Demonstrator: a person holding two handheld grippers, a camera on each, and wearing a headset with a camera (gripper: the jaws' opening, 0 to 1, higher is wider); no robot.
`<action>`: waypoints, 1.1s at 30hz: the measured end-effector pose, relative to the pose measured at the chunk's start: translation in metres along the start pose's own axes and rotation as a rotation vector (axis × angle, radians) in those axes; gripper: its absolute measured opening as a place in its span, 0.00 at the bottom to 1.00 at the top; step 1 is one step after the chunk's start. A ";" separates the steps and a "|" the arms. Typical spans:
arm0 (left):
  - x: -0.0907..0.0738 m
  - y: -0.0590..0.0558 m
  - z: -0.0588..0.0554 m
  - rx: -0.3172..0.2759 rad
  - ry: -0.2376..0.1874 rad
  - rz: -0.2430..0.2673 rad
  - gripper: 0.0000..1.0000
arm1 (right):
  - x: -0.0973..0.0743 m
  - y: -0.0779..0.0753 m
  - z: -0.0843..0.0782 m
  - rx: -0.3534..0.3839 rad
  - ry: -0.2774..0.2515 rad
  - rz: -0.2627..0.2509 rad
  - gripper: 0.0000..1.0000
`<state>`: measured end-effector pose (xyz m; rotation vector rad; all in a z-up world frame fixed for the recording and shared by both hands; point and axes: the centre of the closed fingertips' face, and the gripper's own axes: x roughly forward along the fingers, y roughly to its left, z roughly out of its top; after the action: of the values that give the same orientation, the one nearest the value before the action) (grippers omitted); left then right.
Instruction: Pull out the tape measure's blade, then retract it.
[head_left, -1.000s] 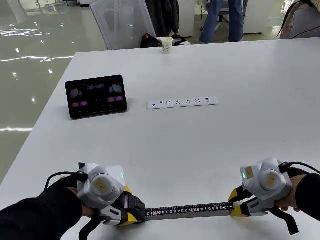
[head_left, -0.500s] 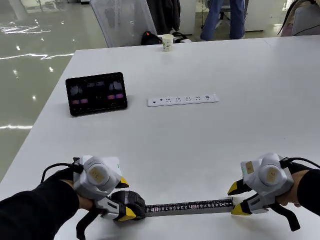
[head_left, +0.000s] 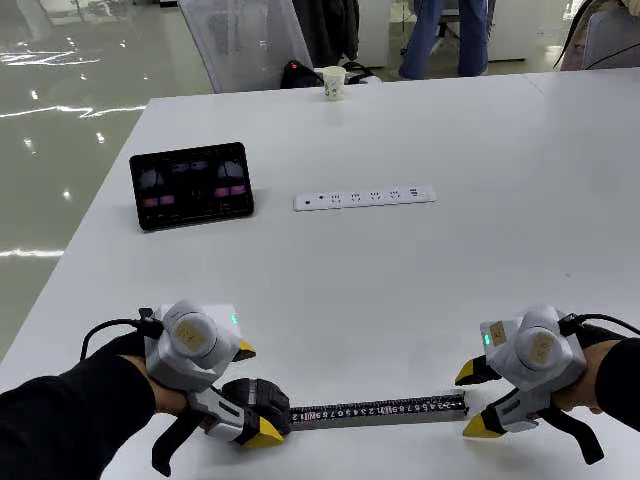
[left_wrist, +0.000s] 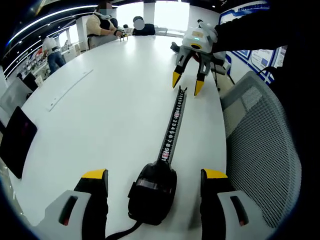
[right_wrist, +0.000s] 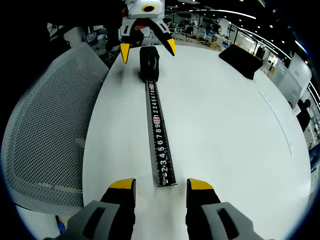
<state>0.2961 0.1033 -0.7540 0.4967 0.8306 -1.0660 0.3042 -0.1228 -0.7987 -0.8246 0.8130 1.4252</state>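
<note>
Evidently, with the blade (right_wrist: 159, 135) laid along the near edge of the tabletop (head_left: 400, 280) and unheld — left gripper (left_wrist: 155, 174) spread around the tape measure case (left_wrist: 152, 195), right gripper (right_wrist: 161, 184) spread at the blade's tip — the case could be whipped off that edge by unchecked recoil.

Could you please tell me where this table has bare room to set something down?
Bare table lies between the power strip and the tape blade, and right of the strip. Also between the strip and the paper cup. Crowded: the near edge, where left tool, tape case, blade and right tool line up.
</note>
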 end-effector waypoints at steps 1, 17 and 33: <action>0.000 -0.001 -0.001 0.000 0.007 -0.005 0.72 | 0.000 0.001 -0.001 0.000 0.003 0.004 0.38; 0.000 -0.011 -0.008 -0.145 -0.013 -0.045 0.93 | 0.003 0.004 -0.001 0.110 -0.012 0.009 0.65; -0.007 0.003 -0.003 -0.223 -0.077 0.031 0.99 | 0.002 -0.001 -0.004 0.287 -0.055 -0.035 0.95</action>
<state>0.2958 0.1107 -0.7501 0.2785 0.8591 -0.9447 0.3055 -0.1252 -0.8025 -0.5746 0.9303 1.2584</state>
